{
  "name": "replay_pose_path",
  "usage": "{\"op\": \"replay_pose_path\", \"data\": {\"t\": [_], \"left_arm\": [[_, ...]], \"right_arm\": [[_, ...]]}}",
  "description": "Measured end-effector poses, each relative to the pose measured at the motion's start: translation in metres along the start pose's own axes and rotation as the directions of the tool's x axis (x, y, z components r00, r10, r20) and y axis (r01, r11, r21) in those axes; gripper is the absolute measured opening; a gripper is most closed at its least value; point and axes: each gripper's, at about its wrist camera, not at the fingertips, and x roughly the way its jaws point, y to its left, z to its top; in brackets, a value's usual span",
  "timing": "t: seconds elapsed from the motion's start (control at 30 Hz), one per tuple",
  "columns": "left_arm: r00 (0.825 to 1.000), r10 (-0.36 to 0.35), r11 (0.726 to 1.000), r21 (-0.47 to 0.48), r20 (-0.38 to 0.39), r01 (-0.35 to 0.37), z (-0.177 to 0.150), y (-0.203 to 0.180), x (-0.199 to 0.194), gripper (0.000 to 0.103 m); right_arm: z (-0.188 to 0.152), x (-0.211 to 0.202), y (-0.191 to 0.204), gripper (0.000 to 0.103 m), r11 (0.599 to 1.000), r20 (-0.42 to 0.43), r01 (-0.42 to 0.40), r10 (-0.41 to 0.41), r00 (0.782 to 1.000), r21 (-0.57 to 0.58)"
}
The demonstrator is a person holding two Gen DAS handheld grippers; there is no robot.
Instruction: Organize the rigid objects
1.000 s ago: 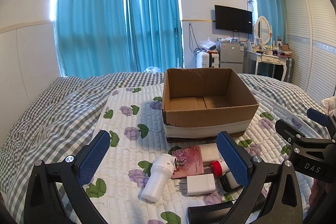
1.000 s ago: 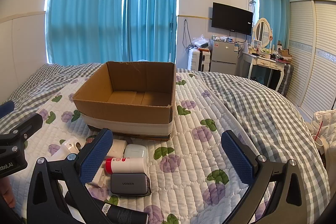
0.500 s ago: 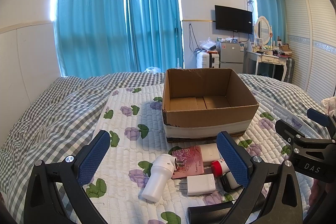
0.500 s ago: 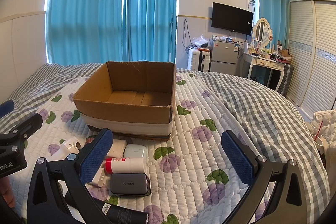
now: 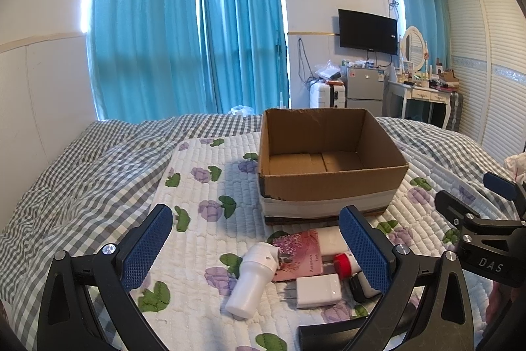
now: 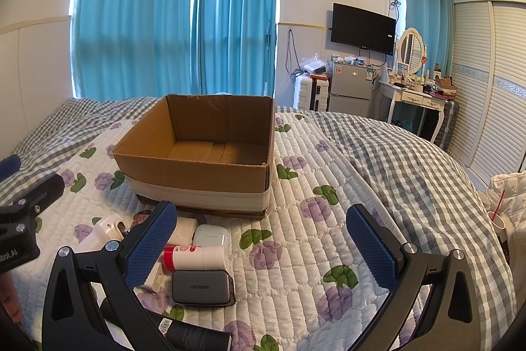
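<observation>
An open, empty cardboard box (image 5: pixel 332 183) (image 6: pixel 197 176) stands on the quilted bed. In front of it lie small items: a white cylindrical device (image 5: pixel 253 278), a pink card (image 5: pixel 299 254), a white plug adapter (image 5: pixel 317 290), a red-capped white tube (image 6: pixel 197 255), a white earbud case (image 6: pixel 210 234), a grey UGREEN charger (image 6: pixel 203 287) and a black tube (image 6: pixel 190 333). My left gripper (image 5: pixel 256 250) is open and empty above the white device and the card. My right gripper (image 6: pixel 261 247) is open and empty, with its left finger over the pile.
The floral quilt (image 6: pixel 296 252) lies over a grey checked blanket (image 5: pixel 75 180). Blue curtains (image 5: pixel 184 35) hang behind the bed. A fridge, a dressing table (image 6: pixel 417 97) and a wardrobe stand at the far right.
</observation>
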Motion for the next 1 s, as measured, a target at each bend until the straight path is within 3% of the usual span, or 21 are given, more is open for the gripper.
{"op": "replay_pose_path", "data": {"t": [0.1, 0.17, 0.27, 0.47, 0.63, 0.7, 0.8, 0.9, 1.0], "left_arm": [[0.999, 0.009, 1.000, -0.012, -0.036, -0.010, 0.000, 0.007, 0.009, 0.103], [0.994, -0.012, 1.000, -0.019, -0.109, 0.010, -0.005, 0.011, 0.022, 0.103], [0.967, -0.004, 1.000, 0.009, -0.256, 0.007, -0.021, 0.007, 0.051, 0.103], [0.916, 0.059, 0.995, 0.103, -0.397, -0.020, -0.046, -0.007, 0.080, 0.099], [0.877, 0.080, 0.995, 0.089, -0.473, -0.042, -0.055, -0.004, 0.098, 0.081], [0.861, 0.068, 0.996, 0.082, -0.504, -0.031, -0.059, -0.004, 0.106, 0.079], [0.851, 0.063, 0.995, 0.098, -0.522, -0.013, -0.062, -0.012, 0.111, 0.068], [0.839, 0.065, 0.993, 0.119, -0.540, 0.000, -0.064, -0.017, 0.114, 0.044], [0.843, 0.038, 0.995, 0.103, -0.536, 0.020, -0.064, -0.017, 0.112, 0.034]], "right_arm": [[-0.002, 0.004, 0.000, 0.103, 1.000, -0.024, -0.004, 0.004, 1.000, -0.007], [-0.006, 0.011, 0.002, 0.103, 1.000, -0.059, -0.007, 0.006, 0.998, -0.016], [-0.014, 0.024, 0.007, 0.103, 0.999, -0.119, -0.022, 0.019, 0.993, -0.027], [-0.030, 0.045, 0.022, 0.103, 0.995, -0.228, -0.064, 0.044, 0.973, -0.079], [-0.045, 0.067, 0.027, 0.103, 0.991, -0.340, -0.117, 0.090, 0.936, -0.060], [-0.051, 0.076, 0.028, 0.103, 0.991, -0.379, -0.129, 0.102, 0.920, -0.047], [-0.057, 0.084, 0.030, 0.101, 0.990, -0.418, -0.139, 0.111, 0.902, -0.037], [-0.061, 0.090, 0.033, 0.097, 0.987, -0.449, -0.157, 0.128, 0.884, -0.026], [-0.065, 0.097, 0.038, 0.094, 0.984, -0.470, -0.178, 0.147, 0.870, -0.021]]}}
